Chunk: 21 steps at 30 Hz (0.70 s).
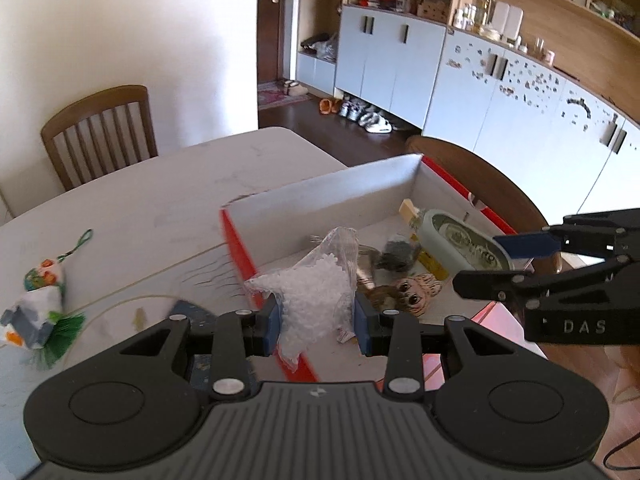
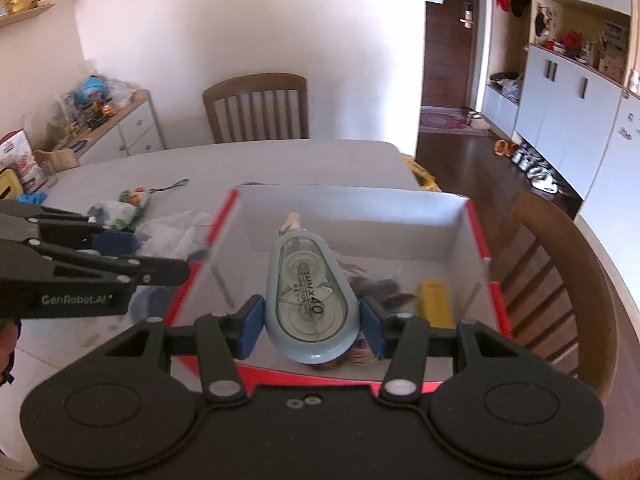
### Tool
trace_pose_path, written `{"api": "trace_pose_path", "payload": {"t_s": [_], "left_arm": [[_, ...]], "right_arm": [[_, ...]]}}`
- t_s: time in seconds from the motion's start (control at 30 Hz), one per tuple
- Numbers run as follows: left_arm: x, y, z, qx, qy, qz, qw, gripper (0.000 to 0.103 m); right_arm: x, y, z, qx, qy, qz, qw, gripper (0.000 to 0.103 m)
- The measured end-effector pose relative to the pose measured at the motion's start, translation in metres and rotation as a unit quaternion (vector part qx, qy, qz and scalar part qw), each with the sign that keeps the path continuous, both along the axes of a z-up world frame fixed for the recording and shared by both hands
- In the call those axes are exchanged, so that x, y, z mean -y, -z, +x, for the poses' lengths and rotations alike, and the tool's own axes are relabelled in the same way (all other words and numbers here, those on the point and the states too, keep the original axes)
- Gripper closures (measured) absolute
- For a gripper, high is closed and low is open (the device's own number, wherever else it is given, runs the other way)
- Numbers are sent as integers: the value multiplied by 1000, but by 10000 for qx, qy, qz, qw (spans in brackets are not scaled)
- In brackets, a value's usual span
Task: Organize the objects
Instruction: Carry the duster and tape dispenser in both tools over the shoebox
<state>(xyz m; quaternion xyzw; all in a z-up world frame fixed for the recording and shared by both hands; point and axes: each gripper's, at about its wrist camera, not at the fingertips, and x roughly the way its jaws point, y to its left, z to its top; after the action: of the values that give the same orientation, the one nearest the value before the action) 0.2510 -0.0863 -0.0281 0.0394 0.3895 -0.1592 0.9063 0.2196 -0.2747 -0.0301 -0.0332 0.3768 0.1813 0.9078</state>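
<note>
Left wrist view: the left hand-held gripper [image 1: 316, 322] is clamped on a clear plastic bag of white beads [image 1: 312, 292], both blue pads pressing its sides. The bag hangs over the near left corner of a white cardboard box with red edges [image 1: 320, 196], which stands on the pale bench [image 1: 160, 184]. Inside the box lie a small wide-eyed figure face [image 1: 408, 292], a dark grey lump [image 1: 396, 256] and a yellow piece [image 1: 434, 266]. The right hand-held gripper [image 1: 516, 256] reaches in from the right, carrying a pale green correction tape dispenser [image 1: 460, 246] above the box. On the bench at left lie two fabric charms, one with a green tassel [image 1: 36, 316]. A wooden chair [image 1: 100, 132] stands beyond the bench.

Right wrist view: the right hand-held gripper [image 2: 312, 326] grips the correction tape dispenser [image 2: 310, 300] across its wide body, nose pointing away, held over the open box [image 2: 352, 208]. A yellow piece [image 2: 434, 304] lies on the box floor at right, dark blurred things beside it. The left hand-held gripper [image 2: 132, 256] enters from the left, just outside the box's left wall, with the crumpled plastic bag [image 2: 172, 232] at its tip. The fabric charms [image 2: 124, 204] rest further back on the bench [image 2: 280, 160].
</note>
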Motion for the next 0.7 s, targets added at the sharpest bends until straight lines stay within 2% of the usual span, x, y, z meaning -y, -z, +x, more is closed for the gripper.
{"api": "trace_pose_path", "payload": {"t_s": [0.27, 0.5, 0.7], "left_arm": [[36, 13, 34, -152, 56, 223, 9996, 67], [61, 22, 71, -279, 78, 359, 9989, 67], [74, 43, 96, -569, 58, 494, 9971, 67]], "right_arm": [[29, 19, 26, -110, 156, -109, 9998, 53], [34, 38, 47, -277, 85, -222, 9993, 53], [28, 56, 58, -434, -85, -406, 9982, 53]]}}
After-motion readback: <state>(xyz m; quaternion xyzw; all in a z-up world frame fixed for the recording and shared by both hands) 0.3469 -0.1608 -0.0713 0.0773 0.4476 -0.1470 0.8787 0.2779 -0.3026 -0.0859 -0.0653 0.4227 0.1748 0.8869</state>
